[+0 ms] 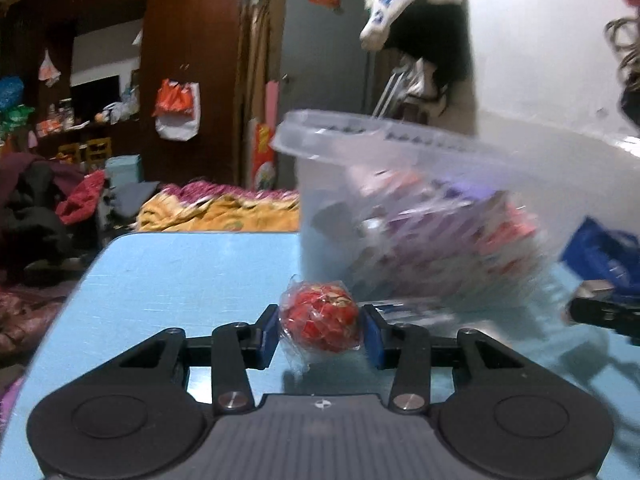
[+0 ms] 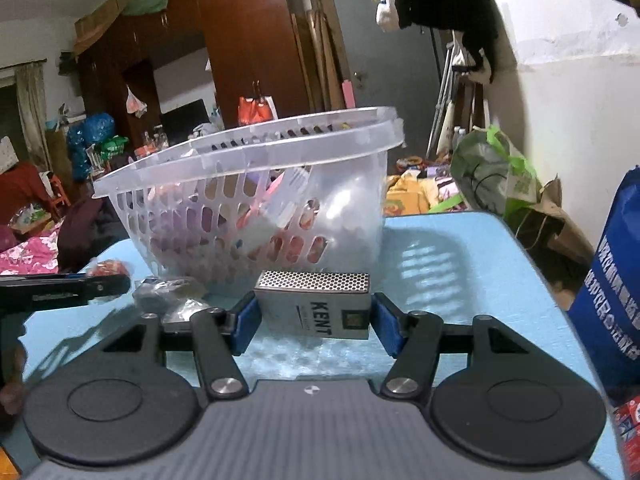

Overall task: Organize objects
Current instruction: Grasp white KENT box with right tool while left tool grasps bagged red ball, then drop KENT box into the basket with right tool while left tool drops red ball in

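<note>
Now left gripper (image 1: 320, 330) pinches a crinkly-wrapped red ball (image 1: 323, 317); right gripper (image 2: 316, 322) clamps a cardboard matchbox (image 2: 314, 304).

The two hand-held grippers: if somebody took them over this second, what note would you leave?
Left hand-held gripper: closed on the red wrapped ball, low over the blue table.
Right hand-held gripper: pads against the sides of the KENT box, in front of the basket.
Clear basket: on the table, already holding several items.
Left: put ball and box into the basket, then probably the small wrapped items beside it.
</note>
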Motion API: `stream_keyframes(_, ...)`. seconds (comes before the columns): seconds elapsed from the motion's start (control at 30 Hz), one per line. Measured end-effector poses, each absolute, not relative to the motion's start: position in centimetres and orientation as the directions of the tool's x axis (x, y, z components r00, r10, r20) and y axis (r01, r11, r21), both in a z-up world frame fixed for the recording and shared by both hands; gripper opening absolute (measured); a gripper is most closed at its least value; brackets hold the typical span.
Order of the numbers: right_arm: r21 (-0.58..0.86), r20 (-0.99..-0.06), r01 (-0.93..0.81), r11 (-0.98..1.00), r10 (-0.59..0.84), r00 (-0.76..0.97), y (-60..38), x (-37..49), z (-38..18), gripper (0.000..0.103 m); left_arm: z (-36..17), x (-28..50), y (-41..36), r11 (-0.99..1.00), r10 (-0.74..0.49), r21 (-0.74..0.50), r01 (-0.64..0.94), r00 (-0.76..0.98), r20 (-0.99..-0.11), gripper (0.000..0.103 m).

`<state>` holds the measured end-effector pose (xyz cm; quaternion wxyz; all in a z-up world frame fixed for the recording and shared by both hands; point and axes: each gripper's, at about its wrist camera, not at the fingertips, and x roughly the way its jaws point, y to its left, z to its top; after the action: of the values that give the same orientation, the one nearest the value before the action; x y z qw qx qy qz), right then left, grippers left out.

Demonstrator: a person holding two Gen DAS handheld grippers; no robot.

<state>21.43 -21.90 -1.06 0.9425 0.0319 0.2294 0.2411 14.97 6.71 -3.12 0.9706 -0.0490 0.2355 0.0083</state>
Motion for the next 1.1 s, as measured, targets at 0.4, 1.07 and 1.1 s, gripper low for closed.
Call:
stream_keyframes(0.4,0.203,-0.373,-0.458,0.865,0.501,0.781,-22.5,20.3,-2.0,0.063,-4.0,11.5,4.7,0.980,-0.148,-0.181,0.087,0.923,-0.356,0.048)
stream_keyframes(1.07,0.222,-0.087,-0.597,0.771,0.625,0.776,-24.5,16.6,0.9,0.063,-0.3,9.0,4.5,0.951,-0.275,-0.188,0.245,0.948,-0.158,0.048)
stream_keyframes(1.1,0.200,-0.057,-0.608,0.768,0.629,0.776,-24.5,16.5,2.3,0.063,1.5,9.5,4.0,0.960,-0.259,-0.149,0.238,0.955,-0.142,0.048)
